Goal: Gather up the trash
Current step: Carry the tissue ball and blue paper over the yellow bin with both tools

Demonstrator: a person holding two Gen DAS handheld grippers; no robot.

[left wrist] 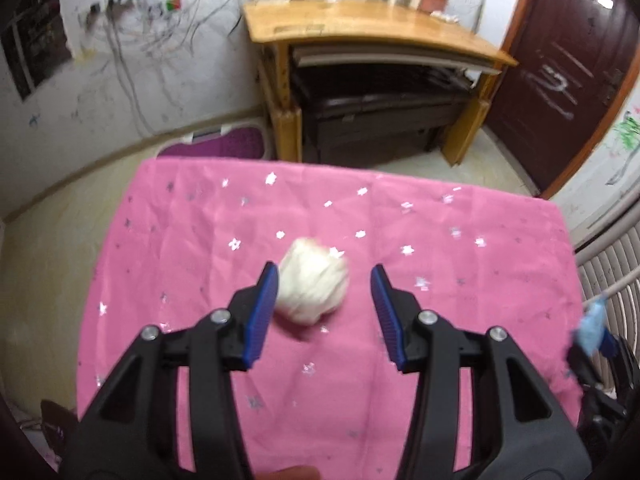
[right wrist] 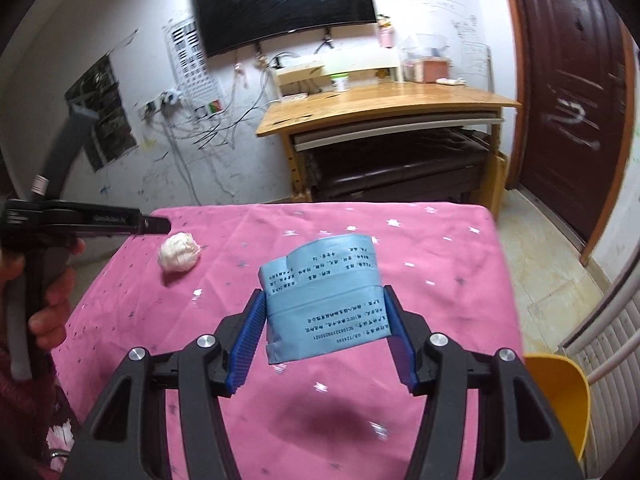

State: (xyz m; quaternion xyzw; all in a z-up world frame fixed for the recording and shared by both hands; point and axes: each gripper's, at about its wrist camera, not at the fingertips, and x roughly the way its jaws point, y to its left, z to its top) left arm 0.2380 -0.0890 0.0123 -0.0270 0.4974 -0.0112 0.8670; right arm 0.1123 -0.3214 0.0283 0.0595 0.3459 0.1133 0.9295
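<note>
Left wrist view: the left gripper [left wrist: 324,280] points down at a desk [left wrist: 460,280] draped in pink cloth with silver stars. Its 2 blue pads stand apart with nothing clamped. A crumpled white paper ball [left wrist: 313,287], rounded and creased, lies on the cloth between the fingertips, close against the left pad and clear of the right one. At the far right edge a scrap of blue packet [left wrist: 592,326] shows, blurred.

Right wrist view: the right gripper [right wrist: 324,294] is clamped on the blue packet [right wrist: 324,300], a flat pale-blue wrapper printed with rows of dark text, its top edge torn and curled; both pads press its sides and it is held above the cloth. The paper ball [right wrist: 179,255] lies well to the gripper's left, just below the tip of the left gripper [right wrist: 154,225], which a hand [right wrist: 48,300] holds.
</note>
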